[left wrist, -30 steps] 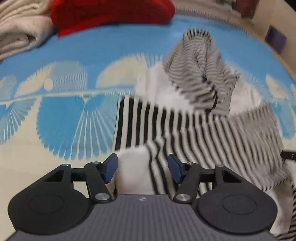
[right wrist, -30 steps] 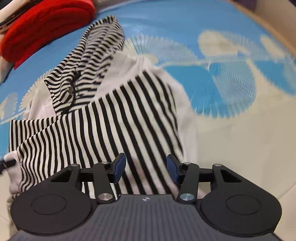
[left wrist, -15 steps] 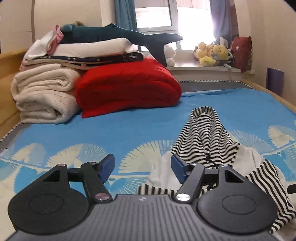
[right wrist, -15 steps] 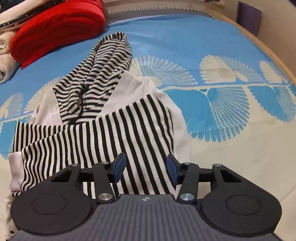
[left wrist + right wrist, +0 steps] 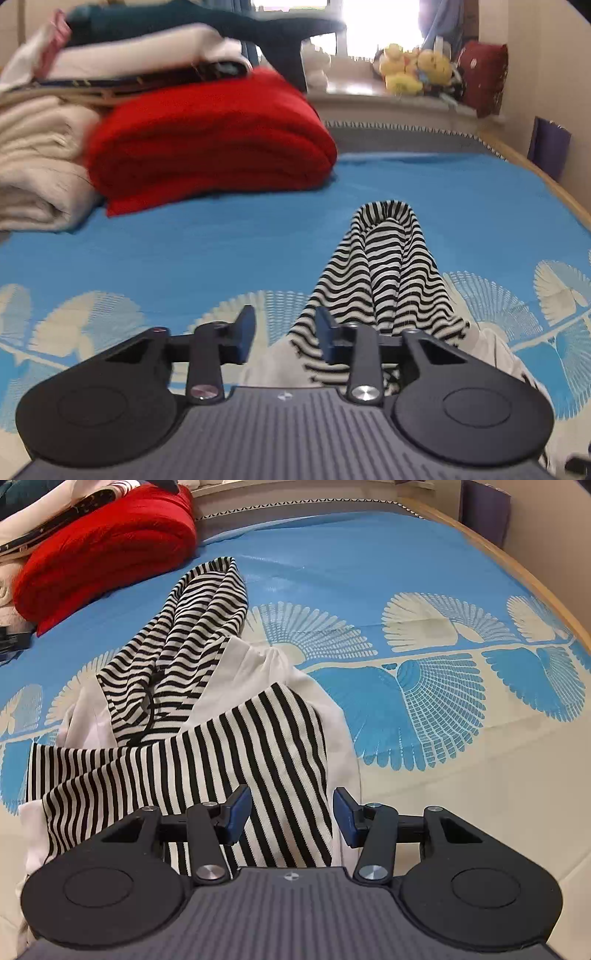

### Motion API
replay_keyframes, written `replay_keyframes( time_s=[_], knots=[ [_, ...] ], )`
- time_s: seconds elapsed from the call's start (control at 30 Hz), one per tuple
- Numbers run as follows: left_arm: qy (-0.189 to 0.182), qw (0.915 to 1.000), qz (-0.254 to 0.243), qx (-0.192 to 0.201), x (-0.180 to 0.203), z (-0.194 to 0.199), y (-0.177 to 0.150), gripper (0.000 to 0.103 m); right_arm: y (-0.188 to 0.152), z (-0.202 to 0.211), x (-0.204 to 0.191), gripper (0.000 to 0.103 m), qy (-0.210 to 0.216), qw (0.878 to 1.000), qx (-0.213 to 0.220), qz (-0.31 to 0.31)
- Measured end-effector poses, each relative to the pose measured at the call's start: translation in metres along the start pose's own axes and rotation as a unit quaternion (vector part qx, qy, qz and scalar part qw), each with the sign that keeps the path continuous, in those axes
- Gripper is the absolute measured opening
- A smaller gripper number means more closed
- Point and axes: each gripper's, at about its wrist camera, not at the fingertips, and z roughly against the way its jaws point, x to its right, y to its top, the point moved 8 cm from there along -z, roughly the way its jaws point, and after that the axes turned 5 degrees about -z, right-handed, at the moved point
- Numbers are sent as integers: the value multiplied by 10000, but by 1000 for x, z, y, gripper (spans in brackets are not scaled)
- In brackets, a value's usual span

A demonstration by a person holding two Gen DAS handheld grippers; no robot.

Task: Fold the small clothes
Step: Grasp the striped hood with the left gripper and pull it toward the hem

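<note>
On the blue bedsheet (image 5: 351, 554) with its cream fan pattern lies the striped hooded garment (image 5: 207, 738), partly folded: the hood (image 5: 207, 602) points toward the far end of the bed, white body fabric shows on both sides of it, and a black-and-white striped panel is laid across the lower part of the garment. A dark drawstring (image 5: 149, 716) curls at the base of the hood. The right gripper (image 5: 291, 814) sits low over the near edge of the striped panel, jaws apart, with striped cloth visible between the blue pads (image 5: 236, 812) but not pinched; whether the pads touch the fabric cannot be determined. The left gripper (image 5: 286, 334) points along the bed toward the window, jaws apart and holding nothing; in the left wrist view the hood (image 5: 384, 266) rises just beyond its right finger, and white fabric shows in the gap between the fingers. At the far end of the bed a folded red blanket (image 5: 210, 140) rests on the sheet, beside a stack of cream bedding (image 5: 37, 166), with further folded textiles and a dark teal plush toy (image 5: 207, 18) on top. Yellow soft toys (image 5: 413, 68) and a dark red cushion (image 5: 484, 77) stand on the window ledge. A wooden bed rail (image 5: 517, 565) borders the right side of the mattress.
</note>
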Motion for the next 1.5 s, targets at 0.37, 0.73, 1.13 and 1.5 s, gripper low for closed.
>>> replay_keyframes(
  time_s=[0.37, 0.73, 1.13, 1.5],
  knots=[
    [-518, 9970, 90, -562, 29, -149, 30, 26, 4, -9, 1, 51, -5, 10000, -90, -29],
    [-628, 9929, 560, -836, 54, -234, 51, 54, 1, -19, -9, 51, 35, 9997, -234, 19],
    [-760, 9954, -507, -292, 90, -211, 61, 3, 4, -22, -16, 51, 67, 9996, -273, 4],
    [-1767, 9637, -1844, 776, 59, 73, -77, 3, 19, 2, 5, 51, 158, 9982, 24, -576]
  ],
)
